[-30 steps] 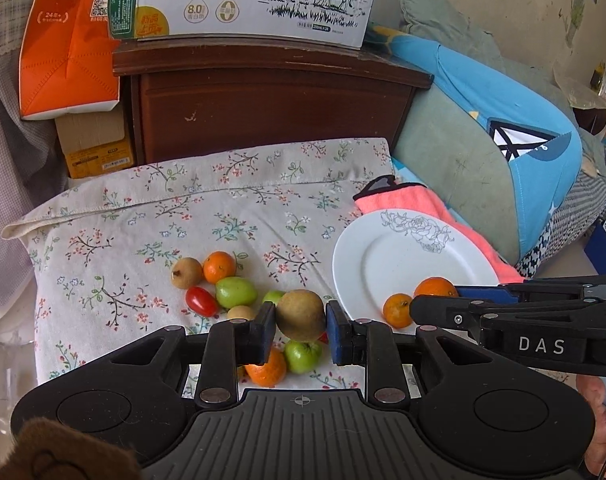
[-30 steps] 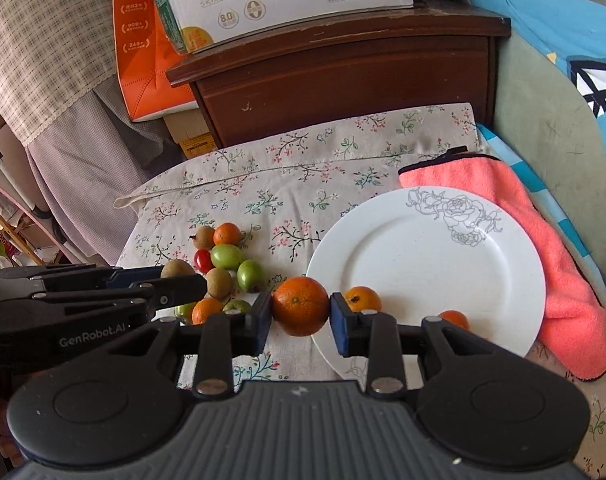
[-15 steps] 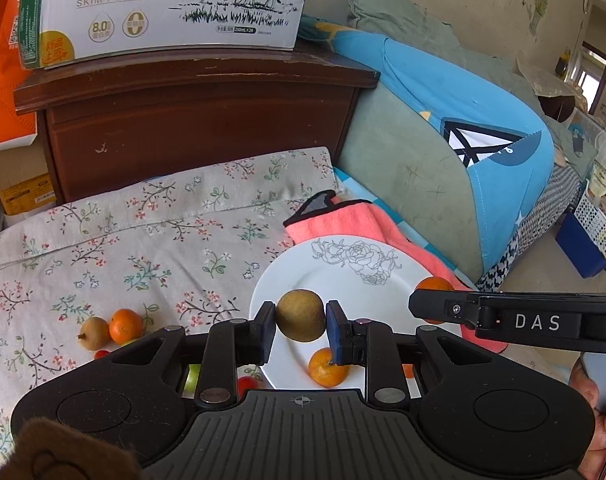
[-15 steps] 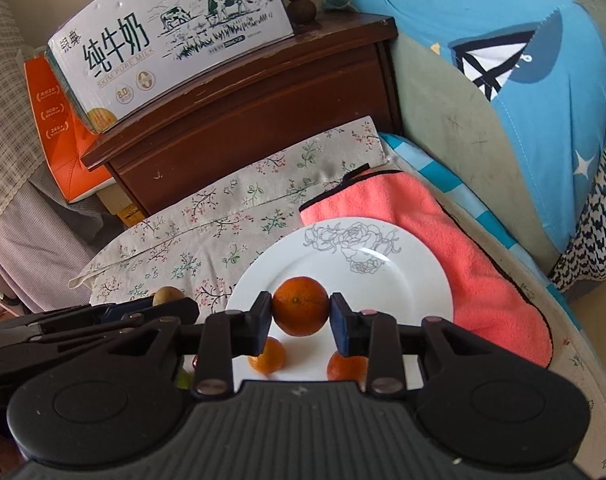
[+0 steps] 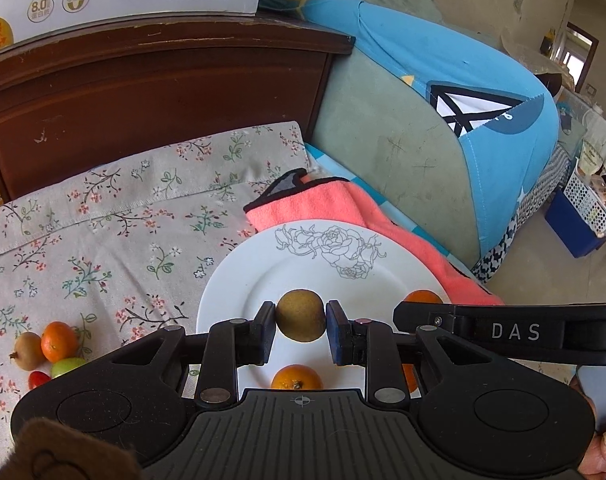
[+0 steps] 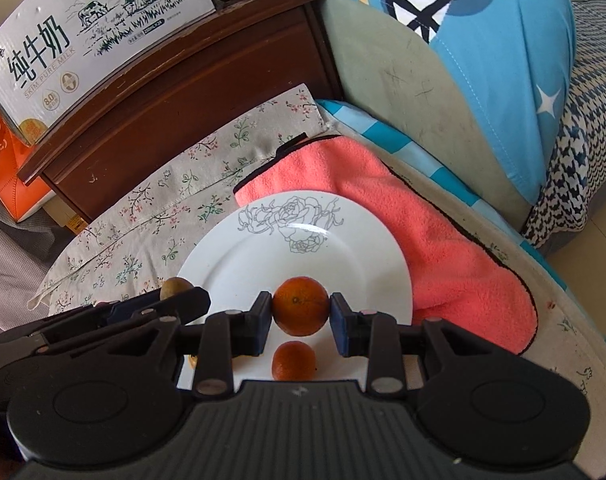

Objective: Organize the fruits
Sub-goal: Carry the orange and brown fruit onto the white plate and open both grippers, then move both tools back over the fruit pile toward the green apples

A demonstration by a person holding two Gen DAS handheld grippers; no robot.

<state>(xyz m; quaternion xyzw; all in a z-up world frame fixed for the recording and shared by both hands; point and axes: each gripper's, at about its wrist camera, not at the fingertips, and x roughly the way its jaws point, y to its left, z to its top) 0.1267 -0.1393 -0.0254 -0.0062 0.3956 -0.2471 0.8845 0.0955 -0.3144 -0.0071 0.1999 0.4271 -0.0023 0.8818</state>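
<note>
White china carries most of what we see: the plate [image 5: 263,276], with a grey rose drawn near its far rim, lies on the flowered cloth [image 5: 103,216] and overlaps the coral towel [image 5: 335,204]; our left gripper [image 5: 301,322] hangs over it with its jaws narrowed onto a brownish-green round fruit [image 5: 301,320], pads pressing both sides; our right gripper [image 6: 301,312] is above the same plate [image 6: 263,252], its jaws clamped on an orange [image 6: 301,311]. We see a smaller orange [image 6: 293,361] resting on the plate just below the held one; from the left camera another small orange [image 5: 297,377] sits on the plate near its front edge. Away to the left on the cloth we find the leftover fruit bunched together: a brown one [image 5: 26,350] touching a tangerine [image 5: 58,341], a green one [image 5: 65,367] and a red one [image 5: 38,379] just beside them. Behind stands a dark wooden cabinet [image 5: 155,92] with a milk carton box [image 6: 83,40] on top.
</note>
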